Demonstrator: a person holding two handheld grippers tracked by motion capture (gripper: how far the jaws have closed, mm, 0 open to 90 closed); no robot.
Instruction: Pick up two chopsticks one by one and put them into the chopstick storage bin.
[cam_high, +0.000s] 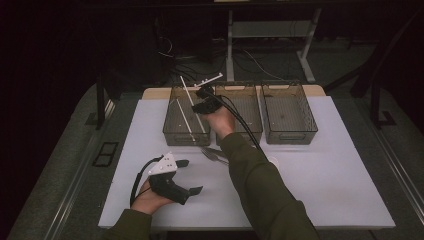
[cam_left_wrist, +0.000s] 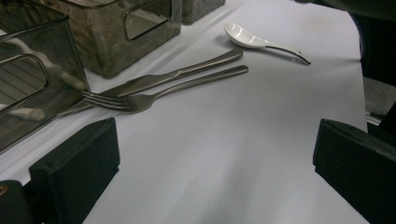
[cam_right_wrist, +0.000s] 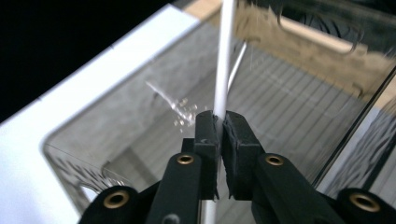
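Over the far left of the table (cam_high: 150, 200), the right gripper (cam_high: 204, 105) held a white chopstick (cam_high: 192, 107) above the left bin (cam_high: 172, 131), the stick slanting from far left to near right. A second white chopstick (cam_high: 181, 116) already lay in that bin, with two empty bins to its right. The left gripper (cam_high: 186, 176) rested in the near left, its jaws apart and nothing between them.

In the left gripper view, the wide-spread jaws framed bare table, and beyond them lay a fork (cam_left_wrist: 140, 99) and a knife (cam_left_wrist: 177, 74) side by side, with a white spoon (cam_left_wrist: 259, 41) farther off.

In the right gripper view, the pads were clamped tight on the chopstick (cam_right_wrist: 224, 56), which rose past them over the bin's ribbed floor (cam_right_wrist: 280, 102). To finish this well, I judged, the stick should be lowered until it lay nearly flat beside its mate, clear of the bin wall, before the jaws let go, so it would not bounce out.
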